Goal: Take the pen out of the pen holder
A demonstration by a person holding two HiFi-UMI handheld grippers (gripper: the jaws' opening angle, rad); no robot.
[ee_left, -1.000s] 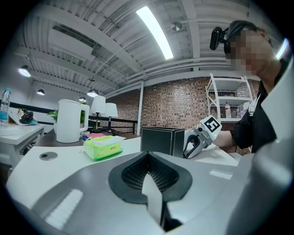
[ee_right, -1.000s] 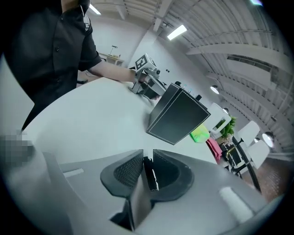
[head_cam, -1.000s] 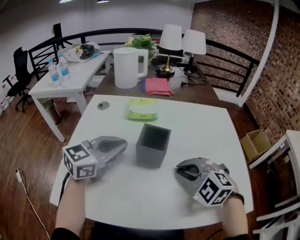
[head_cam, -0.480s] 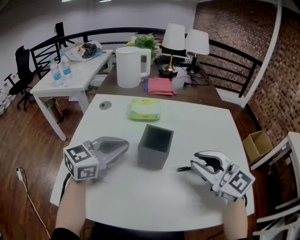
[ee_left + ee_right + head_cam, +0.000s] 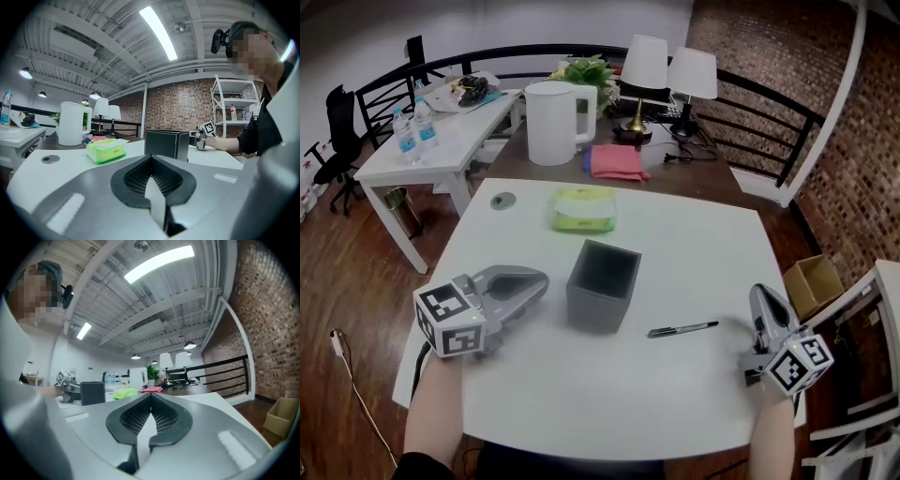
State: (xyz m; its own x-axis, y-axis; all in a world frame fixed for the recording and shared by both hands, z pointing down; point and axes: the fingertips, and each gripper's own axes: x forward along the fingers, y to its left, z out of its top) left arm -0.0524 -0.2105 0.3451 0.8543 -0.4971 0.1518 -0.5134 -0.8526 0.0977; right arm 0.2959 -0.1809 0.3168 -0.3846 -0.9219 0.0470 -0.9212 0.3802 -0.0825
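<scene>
The dark grey square pen holder point(image 5: 602, 286) stands upright in the middle of the white table point(image 5: 703, 234); I see no pen in it. A black pen point(image 5: 682, 329) lies flat on the table to its right. My right gripper point(image 5: 764, 298) is by the table's right edge, well apart from the pen and pointing away from me. Its jaws have just closed, with nothing between them point(image 5: 151, 397). My left gripper point(image 5: 539, 279) rests left of the holder, pointing at it, shut and empty point(image 5: 150, 157). The holder point(image 5: 166, 144) shows just beyond the left jaws.
A green tissue pack point(image 5: 583, 209) lies behind the holder, with a round grommet point(image 5: 502, 200) to its left. On the dark desk beyond are a white jug point(image 5: 551, 122), a pink cloth point(image 5: 616, 161) and two lamps point(image 5: 642, 70). A cardboard box point(image 5: 811, 281) sits on the floor at right.
The pen has left the right gripper and now lies on the table. The right gripper drew away to the right, rolled, and went from open to shut. The left gripper stayed put.
</scene>
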